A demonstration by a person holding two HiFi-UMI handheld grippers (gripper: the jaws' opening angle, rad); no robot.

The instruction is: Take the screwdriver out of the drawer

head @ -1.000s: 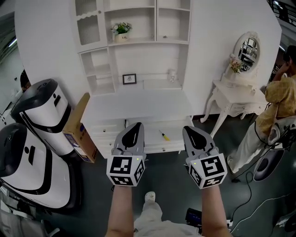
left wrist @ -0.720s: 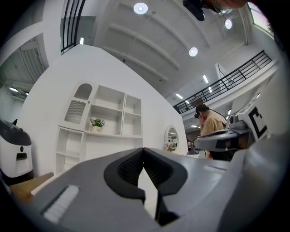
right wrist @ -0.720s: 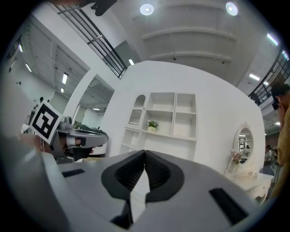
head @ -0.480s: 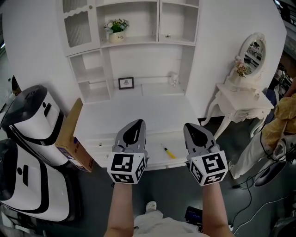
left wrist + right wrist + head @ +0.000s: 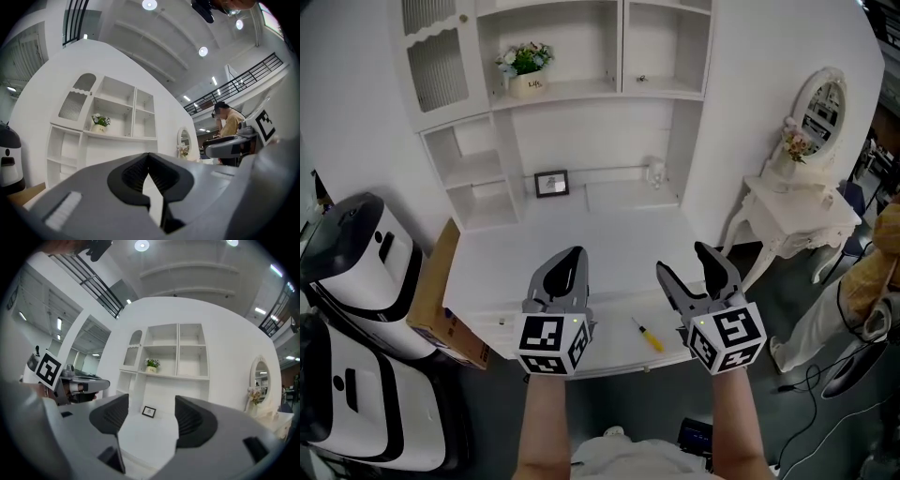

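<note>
A screwdriver (image 5: 649,336) with a yellow handle lies in the open white drawer (image 5: 605,349) at the front of the white desk (image 5: 581,234). In the head view it shows between my two grippers, nearer the right one. My left gripper (image 5: 570,255) hovers over the desk's front left, its jaws shut on nothing (image 5: 149,157). My right gripper (image 5: 684,262) is held level above the drawer's right part. Its jaws have just been opening and now stand wide apart with nothing between them (image 5: 147,416).
A white hutch with shelves stands on the desk, holding a potted plant (image 5: 523,66) and a small picture frame (image 5: 550,183). A cardboard box (image 5: 441,300) and white-and-black machines (image 5: 347,253) stand left. A white side table (image 5: 797,202) with an oval mirror stands right, and a person (image 5: 886,253) beyond it.
Both grippers have come forward to the desk and now hover over its front edge and the drawer. The right jaws have gone from shut to wide open. The left jaws stay shut.
</note>
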